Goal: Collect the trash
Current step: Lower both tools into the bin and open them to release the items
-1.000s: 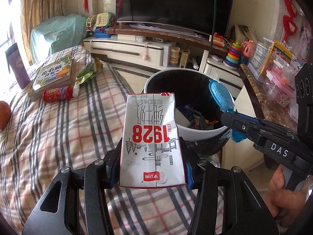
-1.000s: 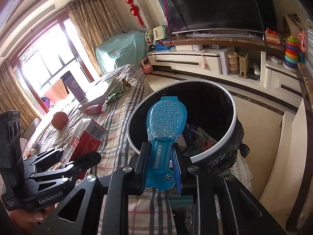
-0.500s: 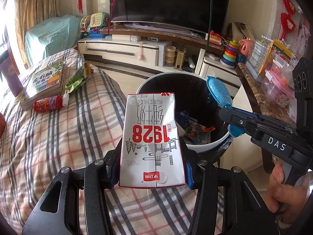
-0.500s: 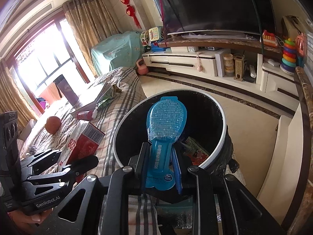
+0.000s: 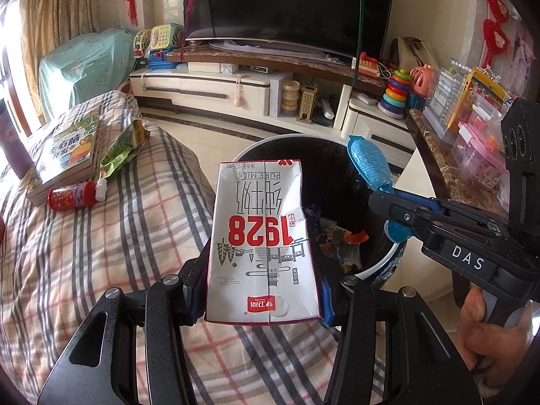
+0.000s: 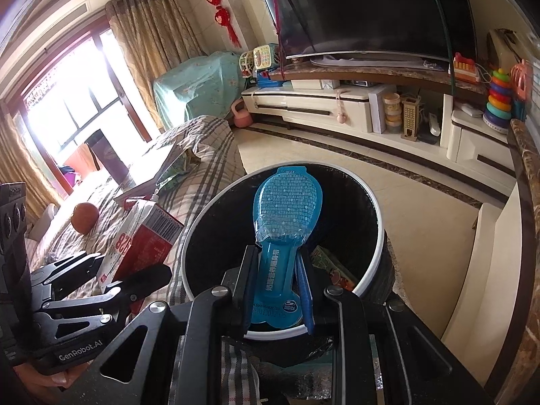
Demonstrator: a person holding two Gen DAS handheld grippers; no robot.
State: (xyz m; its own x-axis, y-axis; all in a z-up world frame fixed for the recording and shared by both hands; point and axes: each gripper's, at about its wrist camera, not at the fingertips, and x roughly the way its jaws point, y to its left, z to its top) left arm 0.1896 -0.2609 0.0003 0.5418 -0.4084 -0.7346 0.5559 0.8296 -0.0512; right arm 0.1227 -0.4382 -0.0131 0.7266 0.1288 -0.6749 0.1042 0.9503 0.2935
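Milk carton (image 5: 261, 243), white and red, printed "1928", sits squeezed between the left gripper's (image 5: 260, 290) two pads, print upside down to the camera, lower end low in the jaws, upper end sticking out well past the fingertips. Jaws closed on its two narrow sides, partly spread by the carton's width. Carton face creased. From the right wrist view the same carton (image 6: 141, 239) shows its red side with barcode, held over the plaid cloth (image 5: 84, 253) just left of the bin rim.

Blue packet (image 6: 285, 233), flat, with a round bubbled head and narrow neck, is pinched at its neck by the right gripper (image 6: 278, 290); jaws nearly together on it. Head projects forward past the fingertips and hangs over the open mouth of the trash bin (image 6: 378, 236). In the left wrist view the packet (image 5: 368, 162) sits above the bin's right rim, right gripper (image 5: 381, 199) coming in from the right, a hand (image 5: 486, 330) on its handle.

Trash bin (image 5: 256, 143): white rim, black liner, coloured wrappers already at the bottom. It stands on the floor right against the cloth-covered surface.

Still on the cloth, well apart from both grippers: red bottle (image 5: 72, 194), green snack bag (image 5: 121, 152), stack of books (image 5: 67, 155), brown round thing (image 6: 84, 217).
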